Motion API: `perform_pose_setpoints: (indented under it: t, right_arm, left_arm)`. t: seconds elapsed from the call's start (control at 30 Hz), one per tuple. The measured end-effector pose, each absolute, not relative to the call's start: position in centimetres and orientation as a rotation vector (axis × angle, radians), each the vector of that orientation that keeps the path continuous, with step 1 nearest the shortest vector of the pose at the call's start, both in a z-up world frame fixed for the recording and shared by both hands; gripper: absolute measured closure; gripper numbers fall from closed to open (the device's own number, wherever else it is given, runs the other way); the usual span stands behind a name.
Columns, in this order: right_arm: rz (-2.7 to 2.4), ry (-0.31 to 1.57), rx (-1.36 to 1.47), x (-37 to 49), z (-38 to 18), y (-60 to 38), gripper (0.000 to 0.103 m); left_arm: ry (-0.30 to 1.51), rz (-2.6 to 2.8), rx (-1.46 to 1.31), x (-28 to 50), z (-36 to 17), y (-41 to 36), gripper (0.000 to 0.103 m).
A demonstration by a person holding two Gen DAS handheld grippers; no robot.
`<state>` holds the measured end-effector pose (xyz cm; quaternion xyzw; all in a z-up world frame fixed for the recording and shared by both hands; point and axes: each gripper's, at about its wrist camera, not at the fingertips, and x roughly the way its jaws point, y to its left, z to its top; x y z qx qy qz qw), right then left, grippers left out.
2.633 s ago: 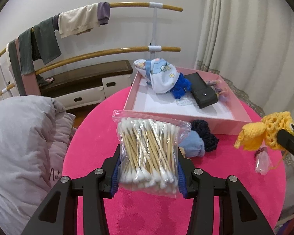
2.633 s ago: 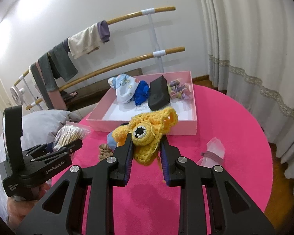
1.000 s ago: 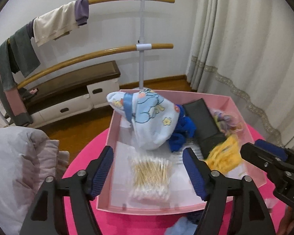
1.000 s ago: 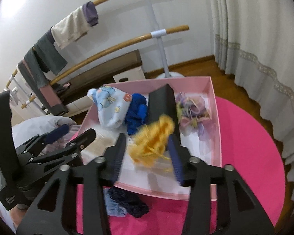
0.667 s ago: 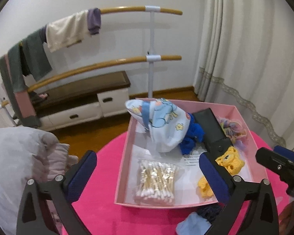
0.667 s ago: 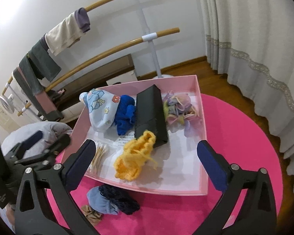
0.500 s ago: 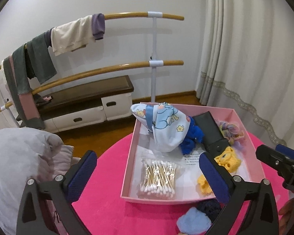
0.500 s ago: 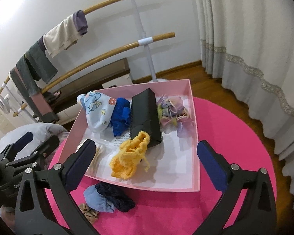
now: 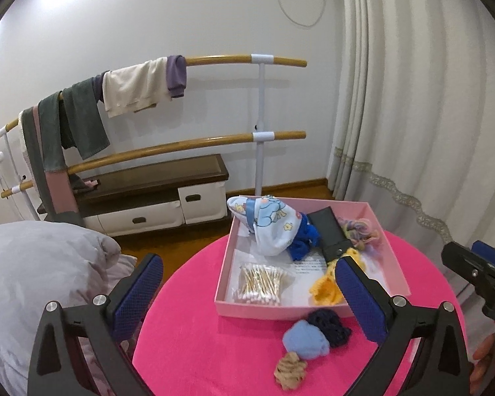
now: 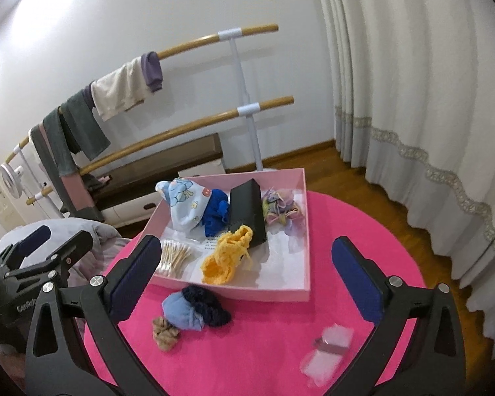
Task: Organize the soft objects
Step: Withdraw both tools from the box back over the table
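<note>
— How are the left gripper [image 9: 249,292] and the right gripper [image 10: 246,272] held?

— Both are spread wide with nothing between the fingers, and both are held above the pink counter [image 10: 264,340], short of the pink box [image 10: 305,231].

— What is seen inside the box?

— A bag of cotton swabs [image 9: 261,284] is laid in the near left corner. A yellow crochet toy [image 10: 229,257] is set beside it, against a black case [image 10: 247,213]. A patterned baby hat [image 10: 186,203] and a blue cloth [image 10: 216,216] are found toward the back, and pastel hair ties [image 10: 280,209] are gathered at the right wall.

— And outside it?

— A light blue soft piece [image 10: 181,310], a dark navy scrunchie [image 10: 209,307] and a tan scrunchie [image 10: 164,331] are clustered on the counter just in front of the box, touching one another. A small clear packet [image 10: 326,354] is seen well apart, on the right.
</note>
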<state>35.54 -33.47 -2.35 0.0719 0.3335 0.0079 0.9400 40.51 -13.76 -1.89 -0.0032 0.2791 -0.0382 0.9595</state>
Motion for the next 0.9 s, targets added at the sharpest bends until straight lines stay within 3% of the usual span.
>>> perform_pose_setpoints:
  t: [0.37, 0.9]
  right_arm:
    - [-0.026, 0.587, 0.102, 28.1, 0.4, -33.2, 0.0]
    - [-0.06, 0.523, 0.009, 22.0, 1.1, -30.2, 0.0]
  left_arm:
    - [0.495, -0.077, -0.039, 31.7, 1.1, -12.8, 0.0]
    - [0.467, -0.072, -0.02, 22.6, -0.3, -13.4, 0.0]
